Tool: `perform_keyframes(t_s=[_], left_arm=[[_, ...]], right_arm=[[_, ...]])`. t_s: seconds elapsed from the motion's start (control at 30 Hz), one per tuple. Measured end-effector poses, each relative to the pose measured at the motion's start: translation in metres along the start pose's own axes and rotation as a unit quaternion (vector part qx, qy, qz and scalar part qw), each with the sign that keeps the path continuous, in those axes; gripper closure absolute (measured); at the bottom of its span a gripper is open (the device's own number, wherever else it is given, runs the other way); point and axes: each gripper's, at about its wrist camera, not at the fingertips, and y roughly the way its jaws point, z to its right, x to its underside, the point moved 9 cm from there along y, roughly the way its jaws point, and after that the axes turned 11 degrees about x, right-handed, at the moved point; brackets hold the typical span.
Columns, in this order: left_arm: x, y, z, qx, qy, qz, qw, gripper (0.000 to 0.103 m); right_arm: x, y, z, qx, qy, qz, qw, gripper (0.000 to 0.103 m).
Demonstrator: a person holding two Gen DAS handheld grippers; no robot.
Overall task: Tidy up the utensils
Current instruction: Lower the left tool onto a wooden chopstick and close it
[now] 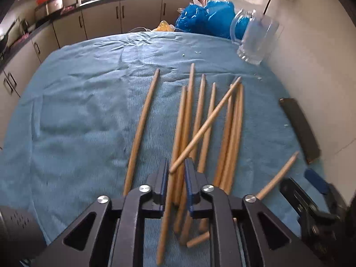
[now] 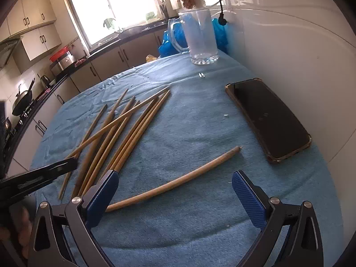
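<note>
Left hand-held gripper: jaws narrow, nipping the near end of one chopstick, lifted and slanting across the pile on the blue cloth covering the desk. Grip seen only in left view; right view catches just the left gripper's black side at the frame edge.

Right hand-held gripper: spread wide, holding nothing, low over the cloth. Stray chopstick flat between its fingers, well apart from the pile.

Right view only: full phone face up near the wall. Left view: phone edge-on.

Glass mug upright at far edge, both views.
</note>
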Motion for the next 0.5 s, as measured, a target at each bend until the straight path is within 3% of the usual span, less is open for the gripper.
perform_keyframes(t_s=[0.1, 0.33, 0.5], left_arm=[[0.000, 0.011, -0.007, -0.007, -0.006, -0.014, 0.9999, 0.088], [0.015, 0.001, -0.006, -0.003, 0.003, -0.020, 0.9998, 0.098], [0.041, -0.019, -0.009, 0.051, -0.043, -0.036, 0.9971, 0.098]], right_arm=[[0.000, 0.000, -0.005, 0.000, -0.014, -0.005, 1.000, 0.000], [-0.001, 0.009, -0.007, 0.009, -0.040, -0.011, 0.999, 0.000], [0.011, 0.021, -0.009, 0.021, -0.069, -0.036, 0.997, 0.000]])
